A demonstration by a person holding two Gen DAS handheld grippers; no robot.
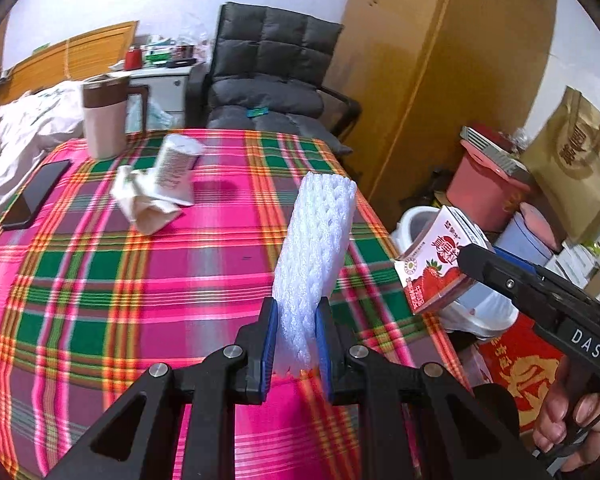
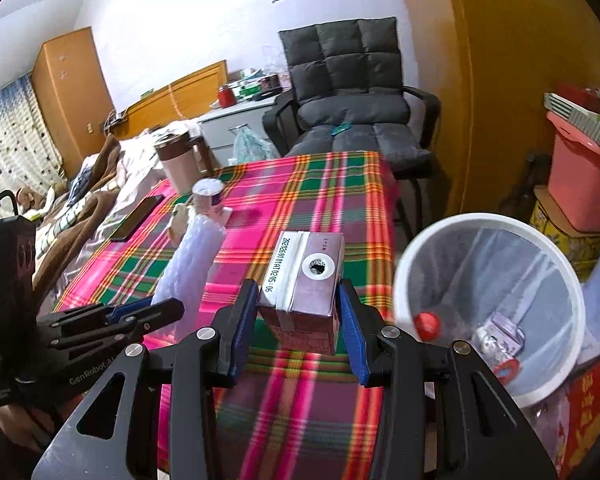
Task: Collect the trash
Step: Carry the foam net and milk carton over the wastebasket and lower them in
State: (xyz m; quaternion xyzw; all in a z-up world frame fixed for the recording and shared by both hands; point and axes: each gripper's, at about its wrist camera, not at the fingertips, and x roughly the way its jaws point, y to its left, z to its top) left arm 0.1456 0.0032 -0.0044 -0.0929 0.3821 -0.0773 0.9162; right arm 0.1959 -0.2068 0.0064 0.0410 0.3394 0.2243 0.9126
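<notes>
Holding trash in both hands. My left gripper (image 1: 296, 344) has its fingers pinching the lower end of a white foam net sleeve (image 1: 314, 252), which stands up above the pads, over the plaid tabletop (image 1: 100, 280). My right gripper (image 2: 298, 322) has its fingers clamped on the sides of a strawberry milk carton (image 2: 306, 280), top face toward the camera, straw hole visible, punched open. From the left wrist view the carton (image 1: 436, 268) sits just past the tabletop's right edge, near the white bin (image 2: 488, 236). The bin stands on the floor beside the tabletop, lined with a bag, with a red cap (image 2: 428, 326) and a small carton (image 2: 504, 336) inside. On the far part of the tabletop: a paper cup (image 1: 176, 168) touching crumpled paper (image 1: 140, 204), a phone (image 1: 36, 194) at the left edge, and a brown-lidded jug (image 1: 104, 116) behind. A dark padded chair (image 1: 276, 68) is beyond the tabletop.
</notes>
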